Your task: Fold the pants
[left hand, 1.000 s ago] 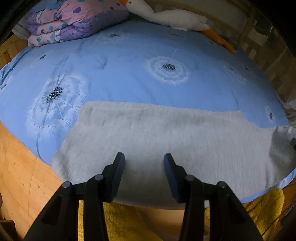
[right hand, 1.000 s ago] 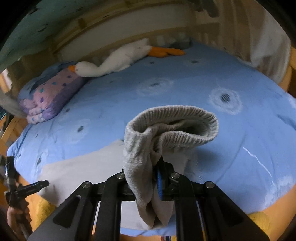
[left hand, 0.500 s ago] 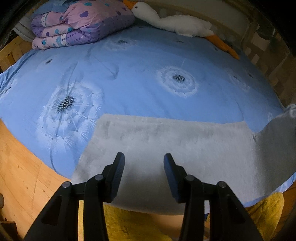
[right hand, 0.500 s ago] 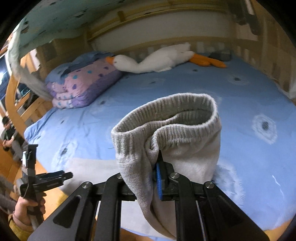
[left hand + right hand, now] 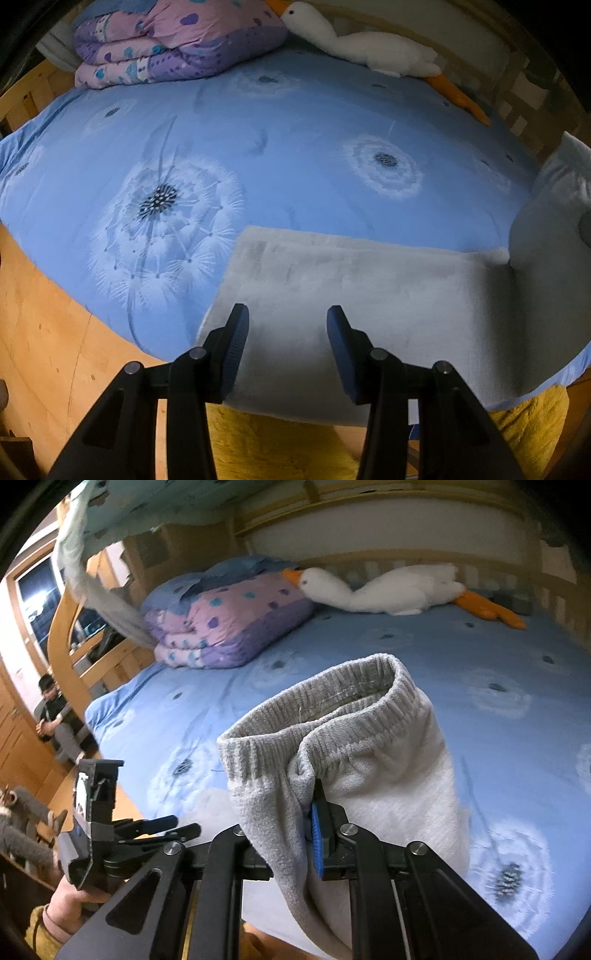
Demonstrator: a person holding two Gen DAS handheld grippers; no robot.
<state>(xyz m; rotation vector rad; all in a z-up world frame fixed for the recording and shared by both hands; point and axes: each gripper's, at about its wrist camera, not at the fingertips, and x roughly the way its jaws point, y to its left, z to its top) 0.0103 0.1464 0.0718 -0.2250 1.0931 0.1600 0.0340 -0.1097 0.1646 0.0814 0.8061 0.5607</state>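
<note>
Grey fleece pants (image 5: pixel 369 295) lie flat along the near edge of the bed, on a blue dandelion-print sheet (image 5: pixel 295 166); the ribbed waistband end (image 5: pixel 332 716) is lifted clear. Right tool (image 5: pixel 314 812) is clamped narrow on bunched fabric just under the waistband. Left tool (image 5: pixel 284 332) hovers over the flat part, jaws partly apart, nothing between; contact with cloth unclear. Beyond: folded purple-pink quilt (image 5: pixel 177 40), white plush goose (image 5: pixel 369 48).
</note>
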